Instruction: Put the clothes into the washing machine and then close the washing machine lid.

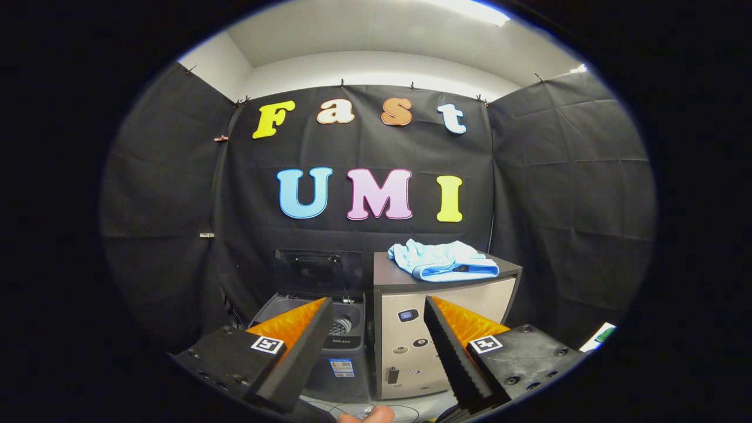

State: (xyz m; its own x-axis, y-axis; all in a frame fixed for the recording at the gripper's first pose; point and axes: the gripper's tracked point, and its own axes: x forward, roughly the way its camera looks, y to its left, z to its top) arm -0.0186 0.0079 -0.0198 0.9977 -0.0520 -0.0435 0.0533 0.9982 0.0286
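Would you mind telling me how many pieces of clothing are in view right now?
1: a light blue garment lies folded on the silver cabinet, beside the open washing machine, beyond the open tool. More may be hidden inside the drum.

A bright ceiling light (470, 9) glares overhead and washes the white wall beneath it. The black cloth soaks up light, so the booth's lower part is dim. Straight lines bow toward the rim; the centre is sharp, the edges soften.
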